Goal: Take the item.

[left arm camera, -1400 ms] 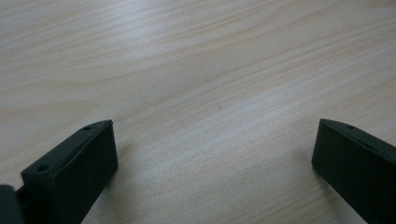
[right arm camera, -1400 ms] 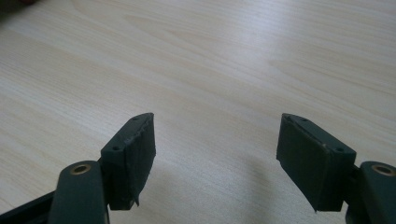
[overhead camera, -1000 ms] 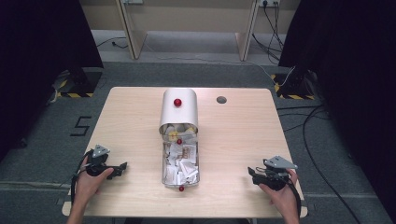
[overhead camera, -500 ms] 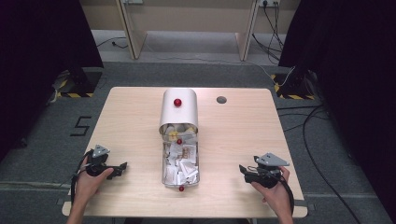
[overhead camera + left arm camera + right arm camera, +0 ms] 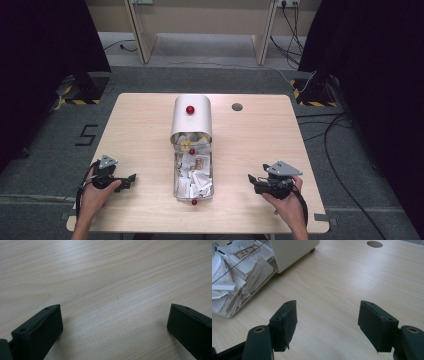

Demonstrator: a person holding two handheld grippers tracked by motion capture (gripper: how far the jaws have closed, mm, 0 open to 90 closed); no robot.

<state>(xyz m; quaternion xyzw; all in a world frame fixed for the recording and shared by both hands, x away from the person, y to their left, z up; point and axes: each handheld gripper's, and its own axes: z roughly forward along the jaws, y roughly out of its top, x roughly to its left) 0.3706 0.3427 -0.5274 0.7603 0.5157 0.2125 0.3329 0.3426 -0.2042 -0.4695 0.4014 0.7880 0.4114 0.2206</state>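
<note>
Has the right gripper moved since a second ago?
Yes. The right gripper has shifted inward toward the clear drawer of sachets, away from the table's right edge, jaws closing slightly on nothing.

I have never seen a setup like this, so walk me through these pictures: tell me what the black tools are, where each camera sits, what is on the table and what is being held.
There is no robot here. A person at a wooden table holds a hand tool with two black jaws in each hand: the left gripper and the right gripper.

The high view comes from a fixed camera above the person, looking down on the table. The other two cameras ride on the grippers and look out between their own jaws.

In the middle of the table lies a clear box full of paper sachets, with its white rounded cover pushed back over the far end. Small red knobs sit on it. A round hole shows in the tabletop.

Nothing is held. Both grippers' jaws stand apart over bare wood; the right one's have just been closing a little, with nothing between them.
</note>
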